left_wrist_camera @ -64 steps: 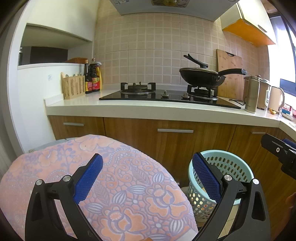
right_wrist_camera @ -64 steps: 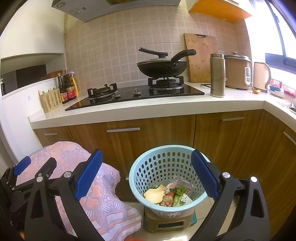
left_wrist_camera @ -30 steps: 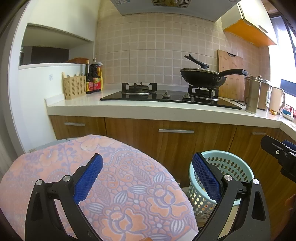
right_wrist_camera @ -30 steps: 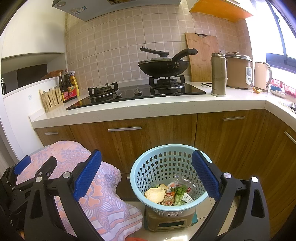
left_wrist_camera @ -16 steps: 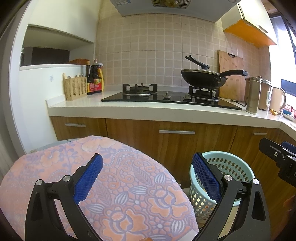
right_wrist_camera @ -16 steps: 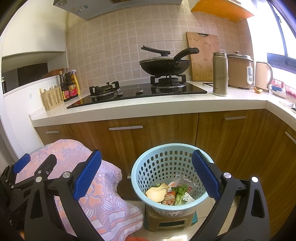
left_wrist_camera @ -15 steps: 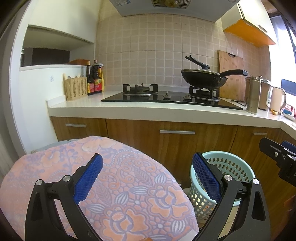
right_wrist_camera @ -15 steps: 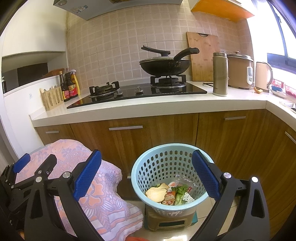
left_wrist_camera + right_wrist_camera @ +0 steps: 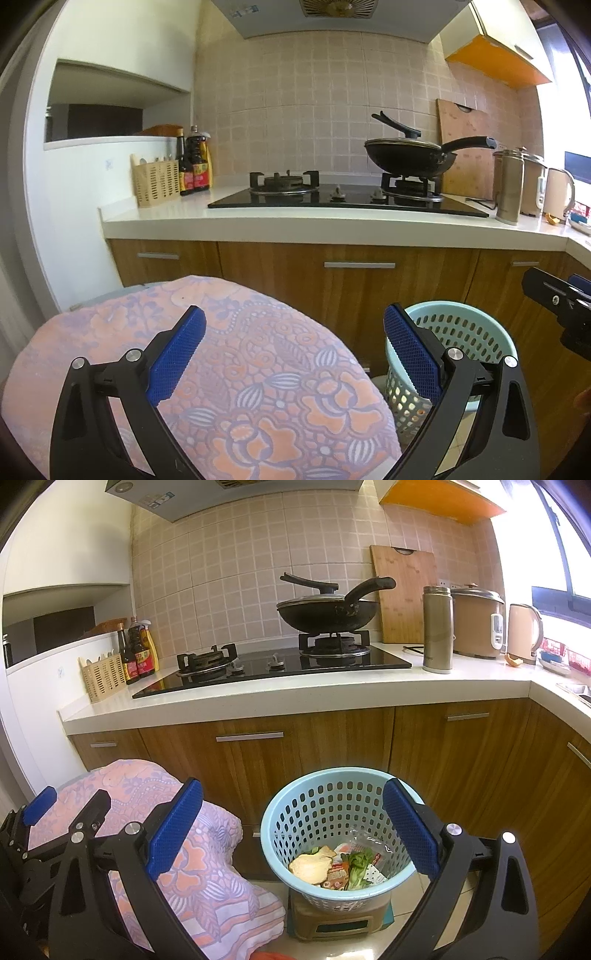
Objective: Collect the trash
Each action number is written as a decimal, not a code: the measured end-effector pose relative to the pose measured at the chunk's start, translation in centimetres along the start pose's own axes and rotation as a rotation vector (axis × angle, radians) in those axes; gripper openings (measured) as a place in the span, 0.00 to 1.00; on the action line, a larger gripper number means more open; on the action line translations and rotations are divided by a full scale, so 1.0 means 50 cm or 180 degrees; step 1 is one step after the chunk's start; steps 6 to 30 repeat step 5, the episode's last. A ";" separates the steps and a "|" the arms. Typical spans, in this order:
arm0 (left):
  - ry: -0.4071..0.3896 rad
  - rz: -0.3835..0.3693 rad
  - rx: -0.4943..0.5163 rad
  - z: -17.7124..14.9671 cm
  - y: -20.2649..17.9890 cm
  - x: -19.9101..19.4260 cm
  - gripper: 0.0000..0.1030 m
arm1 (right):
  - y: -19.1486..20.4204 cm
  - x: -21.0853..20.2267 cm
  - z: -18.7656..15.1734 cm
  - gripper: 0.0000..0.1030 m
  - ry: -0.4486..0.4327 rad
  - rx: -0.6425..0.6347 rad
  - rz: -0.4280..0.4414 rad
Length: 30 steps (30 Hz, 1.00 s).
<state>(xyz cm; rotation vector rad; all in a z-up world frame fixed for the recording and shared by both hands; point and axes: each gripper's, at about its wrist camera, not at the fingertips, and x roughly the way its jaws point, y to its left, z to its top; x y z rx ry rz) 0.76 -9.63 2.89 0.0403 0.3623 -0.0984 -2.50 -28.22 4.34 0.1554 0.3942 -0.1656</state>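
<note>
The left gripper (image 9: 293,350) is hovering spread and empty over a floral blanket (image 9: 240,369). The right gripper (image 9: 291,830) is gaping empty above the blue basket (image 9: 295,805); only its view is showing the food scraps and wrappers (image 9: 343,866) inside, below the wok (image 9: 327,614).

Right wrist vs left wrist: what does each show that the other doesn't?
Right wrist only: the inside of the basket with its trash, the stool it sits on, and the left hand-held gripper, open.

Left wrist only: the top of the floral cloth filling the foreground, and part of the right hand-held gripper at the right edge.

Both: the wok on the stove, the cutting board, the flask, the kettle, and empty open jaws.
</note>
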 end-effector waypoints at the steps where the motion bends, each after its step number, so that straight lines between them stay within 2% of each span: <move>1: -0.0015 -0.0043 0.0011 -0.001 -0.002 -0.003 0.91 | -0.001 -0.001 0.001 0.91 -0.0006 -0.0001 -0.0007; 30: -0.0021 -0.0033 0.0016 -0.002 -0.005 -0.001 0.91 | -0.004 -0.011 0.011 0.91 -0.0046 0.0005 -0.0023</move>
